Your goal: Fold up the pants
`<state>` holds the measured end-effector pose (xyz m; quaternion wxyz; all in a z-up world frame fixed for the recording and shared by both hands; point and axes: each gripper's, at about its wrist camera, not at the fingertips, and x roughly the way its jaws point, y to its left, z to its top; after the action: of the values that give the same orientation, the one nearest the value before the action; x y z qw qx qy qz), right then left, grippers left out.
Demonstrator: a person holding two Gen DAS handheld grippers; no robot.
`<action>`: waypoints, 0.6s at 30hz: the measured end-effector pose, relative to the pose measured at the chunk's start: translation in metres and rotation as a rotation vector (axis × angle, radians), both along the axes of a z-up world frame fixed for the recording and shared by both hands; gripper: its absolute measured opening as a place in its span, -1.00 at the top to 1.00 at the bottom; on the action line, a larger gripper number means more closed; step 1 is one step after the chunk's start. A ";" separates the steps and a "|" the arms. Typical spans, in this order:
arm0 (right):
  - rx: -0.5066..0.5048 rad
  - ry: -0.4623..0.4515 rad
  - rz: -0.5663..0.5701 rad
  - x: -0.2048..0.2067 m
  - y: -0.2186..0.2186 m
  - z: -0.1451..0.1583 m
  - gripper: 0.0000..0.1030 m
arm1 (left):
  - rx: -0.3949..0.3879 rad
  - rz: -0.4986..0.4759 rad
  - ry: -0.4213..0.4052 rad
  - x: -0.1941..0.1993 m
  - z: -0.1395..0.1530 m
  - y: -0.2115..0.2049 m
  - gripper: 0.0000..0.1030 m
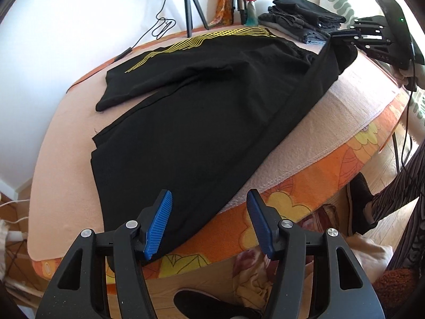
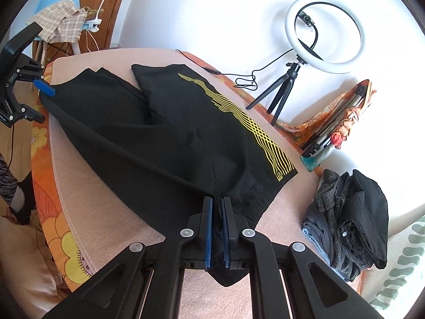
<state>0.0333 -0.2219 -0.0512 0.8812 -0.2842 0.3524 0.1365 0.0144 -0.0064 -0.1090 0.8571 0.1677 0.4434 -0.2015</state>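
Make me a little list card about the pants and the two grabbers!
pants: black pants with yellow wavy lines, spread on the pink blanket, one leg lying partly over the other
right gripper: right gripper shut on the waistband end
left gripper: left gripper open at the leg end, holding nothing
other clothes: folded dark pile beside the waistband
behind: ring light on a small tripod

Black pants (image 1: 202, 122), yellow-striped, spread flat
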 end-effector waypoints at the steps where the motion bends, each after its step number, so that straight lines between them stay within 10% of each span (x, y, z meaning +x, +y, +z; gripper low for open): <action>1: 0.004 -0.004 0.002 -0.001 0.001 0.002 0.93 | 0.004 0.016 0.004 0.003 -0.002 0.002 -0.12; 7: 0.057 0.026 0.015 -0.007 -0.006 0.005 0.93 | -0.003 0.037 0.056 0.009 -0.013 0.015 0.01; 11: 0.145 0.121 0.071 -0.015 -0.013 -0.004 0.22 | -0.042 0.008 0.068 0.006 -0.013 0.019 0.36; 18: 0.122 0.224 0.175 -0.037 -0.003 -0.033 -0.23 | -0.062 -0.006 0.057 0.005 -0.012 0.023 0.80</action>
<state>-0.0042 -0.2250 -0.0839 0.8367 -0.2429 0.4133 0.2648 0.0196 0.0167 -0.1214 0.8484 0.1367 0.4605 -0.2226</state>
